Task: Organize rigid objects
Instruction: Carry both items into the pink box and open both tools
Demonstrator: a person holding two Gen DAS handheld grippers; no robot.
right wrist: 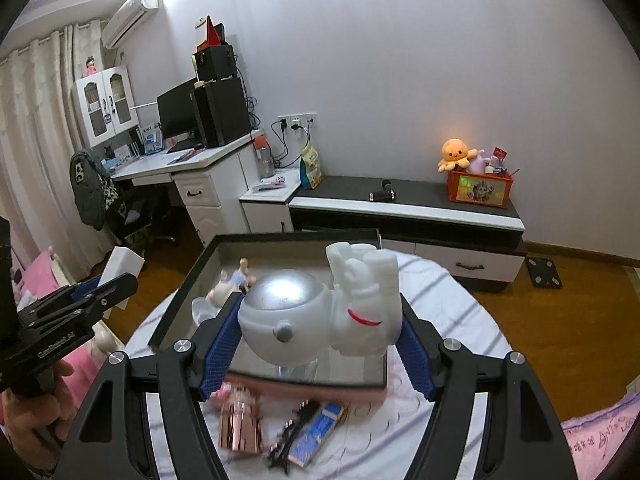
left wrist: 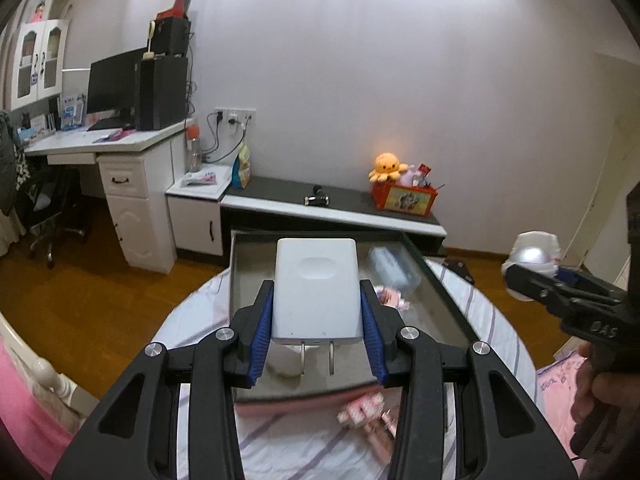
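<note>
Striped round table [right wrist: 452, 300] bears a dark tray [right wrist: 280, 238].

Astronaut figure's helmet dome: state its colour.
Silver, on a white astronaut figure; the right wrist view shows it best.

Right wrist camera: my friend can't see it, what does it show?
The right gripper holds a white astronaut figure with a silver helmet above a dark tray on a round table. The left gripper holds a white charger.
</note>
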